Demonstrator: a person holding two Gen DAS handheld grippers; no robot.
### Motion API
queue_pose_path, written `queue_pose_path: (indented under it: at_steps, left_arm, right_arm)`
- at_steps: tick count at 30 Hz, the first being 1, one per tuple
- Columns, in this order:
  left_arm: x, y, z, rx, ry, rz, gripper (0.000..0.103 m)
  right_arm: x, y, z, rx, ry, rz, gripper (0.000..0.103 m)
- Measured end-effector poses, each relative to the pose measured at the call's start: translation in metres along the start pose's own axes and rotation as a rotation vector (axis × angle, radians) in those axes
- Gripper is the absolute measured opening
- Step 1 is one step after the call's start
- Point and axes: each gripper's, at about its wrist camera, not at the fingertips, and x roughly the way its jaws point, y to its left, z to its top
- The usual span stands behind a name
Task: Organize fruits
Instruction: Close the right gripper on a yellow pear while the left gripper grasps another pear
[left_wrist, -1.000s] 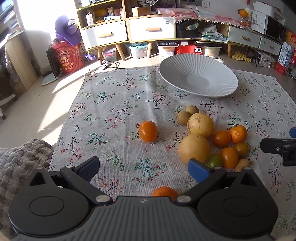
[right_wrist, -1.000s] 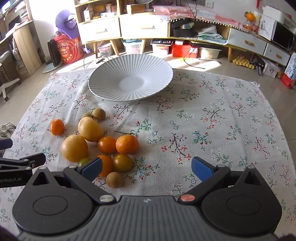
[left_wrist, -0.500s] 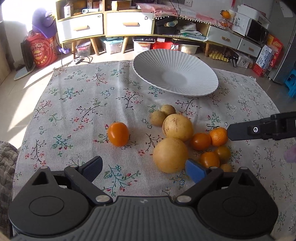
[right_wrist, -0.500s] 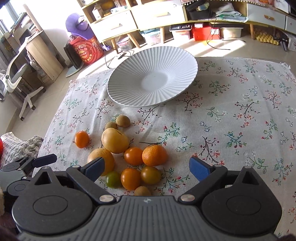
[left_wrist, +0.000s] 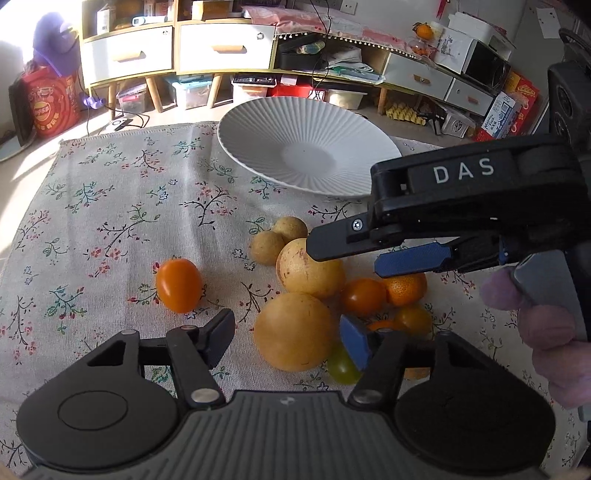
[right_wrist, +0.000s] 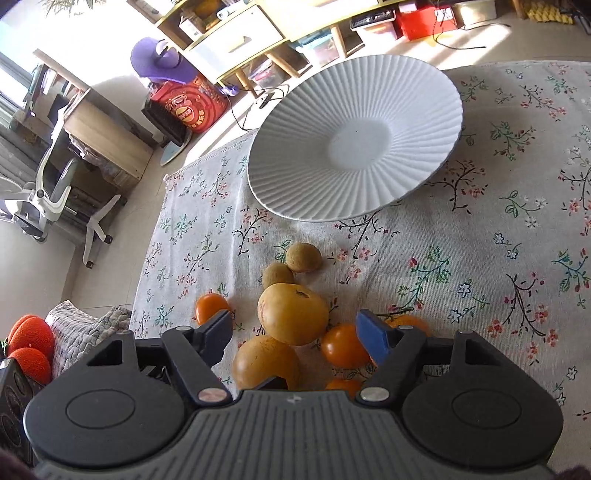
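Fruits (left_wrist: 306, 295) lie heaped on the flowered cloth (left_wrist: 110, 206) in front of the empty white plate (left_wrist: 306, 147), one orange tomato (left_wrist: 179, 284) apart to the left. Both grippers are nearer the heap than a second ago, and their jaws have just been closing. The left gripper (left_wrist: 288, 339) stands part-open around the near yellow fruit (left_wrist: 291, 332), gripping nothing. The right gripper (right_wrist: 295, 332), part-open too, brackets the far yellow fruit (right_wrist: 293, 314) without pressing it.

fruits (left_wrist: 295, 295) on cloth (left_wrist: 110, 206), plate (left_wrist: 310, 147) behind them
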Motion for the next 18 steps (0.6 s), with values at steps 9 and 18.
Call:
queue_pose_path:
  at_steps: [9, 18]
  left_arm:
    - [0.004, 0.003, -0.003, -0.064, 0.014, -0.047, 0.047]
    - [0.002, 0.005, -0.004, -0.098, 0.013, -0.062, 0.042]
  right_arm:
    - [0.021, 0.008, -0.001, -0.006, 0.034, -0.014, 0.058]
    - [0.021, 0.009, -0.006, -0.060, -0.009, -0.072, 0.047]
